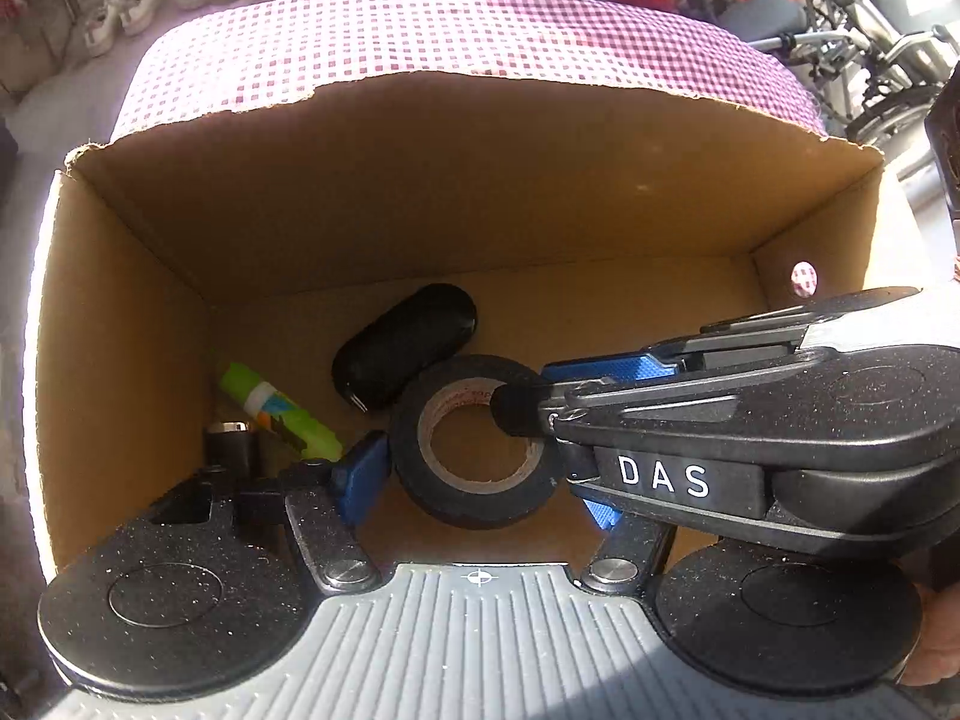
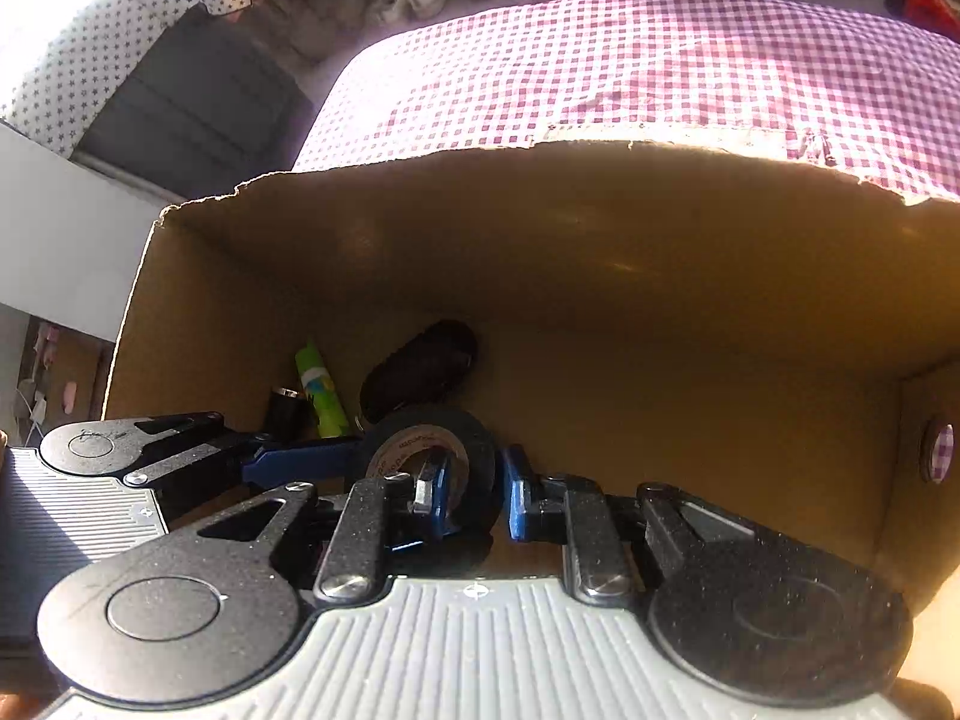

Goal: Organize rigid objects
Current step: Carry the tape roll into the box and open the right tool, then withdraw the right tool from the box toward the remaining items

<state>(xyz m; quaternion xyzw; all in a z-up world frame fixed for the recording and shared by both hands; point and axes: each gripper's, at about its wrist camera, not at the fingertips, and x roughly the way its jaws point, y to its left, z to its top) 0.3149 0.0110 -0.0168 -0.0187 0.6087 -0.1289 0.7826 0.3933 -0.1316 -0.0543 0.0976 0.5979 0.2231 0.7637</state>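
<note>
While both grippers reach down into the open cardboard box (image 1: pixel 120 300), a roll of black electrical tape (image 1: pixel 474 444) sits between them, low over the box floor. The left gripper (image 1: pixel 474 468) has its blue pads on either side of the roll's outer wall, jaws about half spread; whether the pads actually press the roll cannot be told. The right gripper (image 2: pixel 474 495) has its jaws nearly together, pinching the roll's wall, one finger through the core and the other outside. Behind the tape lies a black oval case (image 1: pixel 405 345), touching or just beside it. To the left lie a green highlighter (image 1: pixel 282 414) and a small dark cylinder with a metal cap (image 1: pixel 231 441). The box stands on a red-and-white checked cloth (image 1: pixel 420 42).
</note>
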